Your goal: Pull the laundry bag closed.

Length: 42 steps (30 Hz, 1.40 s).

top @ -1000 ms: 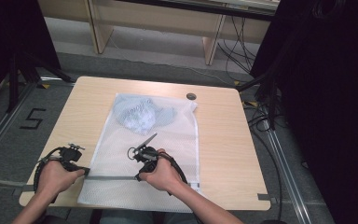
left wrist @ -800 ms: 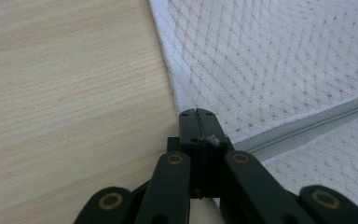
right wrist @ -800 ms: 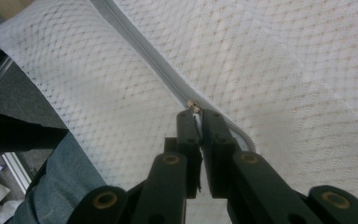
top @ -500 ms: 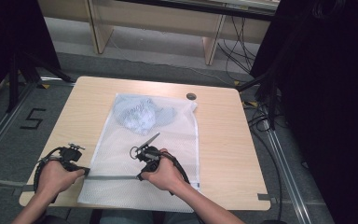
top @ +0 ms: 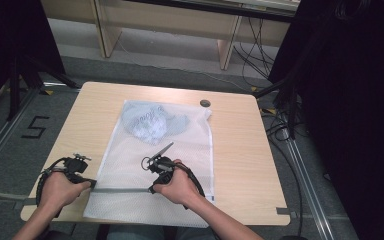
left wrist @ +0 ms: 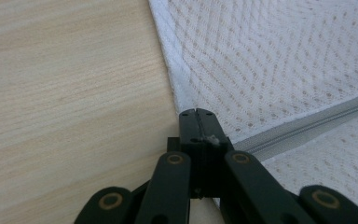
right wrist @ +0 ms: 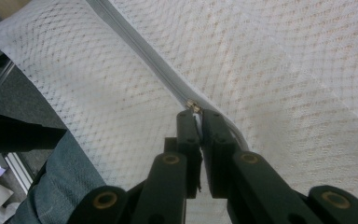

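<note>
the left gripper (left wrist: pixel 196 113) is clamped tight on the edge of the white mesh laundry bag (top: pixel 180 145) right at the near end of its grey zipper (top: pixel 122 190), seemingly to anchor the bag flat on the worktop (top: pixel 240 150) while the other hand works. the right gripper (right wrist: pixel 195 113), jaws drawn together, pinches the small metal zipper pull (right wrist: pixel 193 107) just ahead of its tips, so the track can probably be run along without the mesh bunching. beyond both grippers, at the bag's far end, a pale blue garment (top: pixel 152 122) lies inside it.
</note>
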Motion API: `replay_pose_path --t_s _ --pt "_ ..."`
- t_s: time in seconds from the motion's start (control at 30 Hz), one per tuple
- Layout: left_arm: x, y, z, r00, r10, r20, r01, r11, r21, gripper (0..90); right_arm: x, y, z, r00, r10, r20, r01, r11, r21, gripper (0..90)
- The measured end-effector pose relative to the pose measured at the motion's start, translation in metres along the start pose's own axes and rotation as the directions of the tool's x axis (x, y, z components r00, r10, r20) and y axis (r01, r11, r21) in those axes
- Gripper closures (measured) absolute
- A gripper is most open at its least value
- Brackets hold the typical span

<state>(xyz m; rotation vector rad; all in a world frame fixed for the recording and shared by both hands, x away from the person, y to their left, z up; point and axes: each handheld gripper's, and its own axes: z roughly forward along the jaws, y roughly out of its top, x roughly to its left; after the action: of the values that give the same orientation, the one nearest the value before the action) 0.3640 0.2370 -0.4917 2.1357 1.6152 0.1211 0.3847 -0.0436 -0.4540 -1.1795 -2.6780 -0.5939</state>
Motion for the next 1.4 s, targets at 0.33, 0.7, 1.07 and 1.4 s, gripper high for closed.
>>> replay_pose_path --t_s 0.33,0.7,1.07,1.4 --pt "0.0001 -0.0001 0.0 1.0 -0.001 0.0 0.001 1.0 0.0 90.0 -0.0006 -0.0011 -0.0003 0.9999 0.007 -0.009 -0.007 1.0 -0.016 87.0" --pt "0.0004 0.0002 -0.0006 0.9999 0.011 -0.002 -0.011 0.9999 0.008 90.0 -0.0032 -0.003 -0.0054 1.0 0.007 -0.001 -0.007 1.0 -0.006 87.1" --pt "0.0002 0.0004 -0.0007 0.9999 0.012 -0.003 -0.012 0.9999 0.011 90.0 -0.005 -0.0068 -0.008 1.0 0.008 -0.003 -0.008 1.0 0.0 87.1" --pt "0.0003 0.0004 -0.0006 0.9999 0.013 -0.003 -0.013 0.9999 0.01 90.0 -0.0086 -0.0096 -0.0098 1.0 -0.002 0.005 0.002 1.0 -0.012 87.0"
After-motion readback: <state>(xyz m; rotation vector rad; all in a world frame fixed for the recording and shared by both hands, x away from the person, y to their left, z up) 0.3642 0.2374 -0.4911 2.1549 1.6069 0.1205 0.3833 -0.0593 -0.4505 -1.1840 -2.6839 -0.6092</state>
